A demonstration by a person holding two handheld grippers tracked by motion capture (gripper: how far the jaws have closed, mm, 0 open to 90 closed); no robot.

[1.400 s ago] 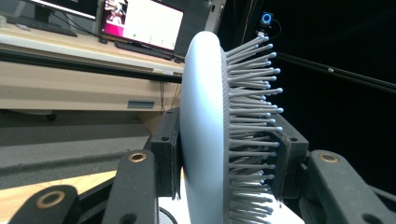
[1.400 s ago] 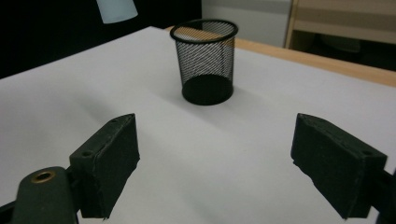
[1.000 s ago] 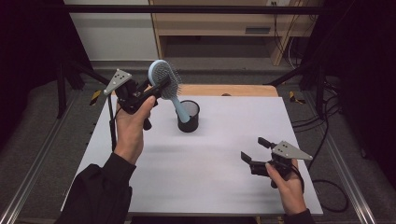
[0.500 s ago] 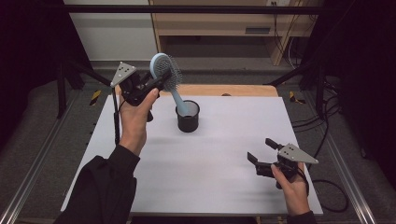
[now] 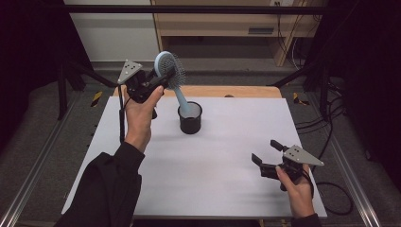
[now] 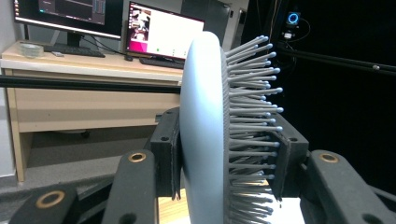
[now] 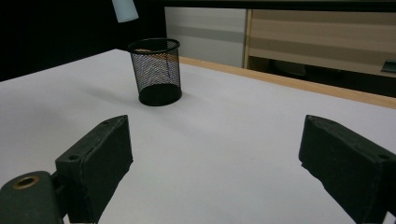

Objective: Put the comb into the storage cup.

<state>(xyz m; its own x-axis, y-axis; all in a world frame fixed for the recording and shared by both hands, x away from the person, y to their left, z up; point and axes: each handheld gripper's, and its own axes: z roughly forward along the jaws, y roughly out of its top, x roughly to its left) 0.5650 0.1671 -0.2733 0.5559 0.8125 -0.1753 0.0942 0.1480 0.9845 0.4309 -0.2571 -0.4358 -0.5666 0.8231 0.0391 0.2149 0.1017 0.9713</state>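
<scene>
since a second ago, left claw [image 5: 158,81] has drawn the pale blue hairbrush [image 5: 170,71] up and leftward, handle tip at the mesh cup's [image 5: 190,118] rim; right claw [image 5: 268,158] waits wide over the tabletop [image 5: 213,165]. likely mid-withdrawal; next, lift clear.

In the left gripper view the hairbrush [image 6: 205,135] is cut off by the bottom edge, so its handle is out of frame. In the right gripper view just the handle's pale tip [image 7: 124,10] hangs in from the top edge, and the mesh cup [image 7: 155,71] is too coarse to show what lies inside. In the high view the left gripper [image 5: 158,81] covers part of the brush head [image 5: 166,68], and whether the handle touches the cup's rim [image 5: 190,109] cannot be told.
</scene>
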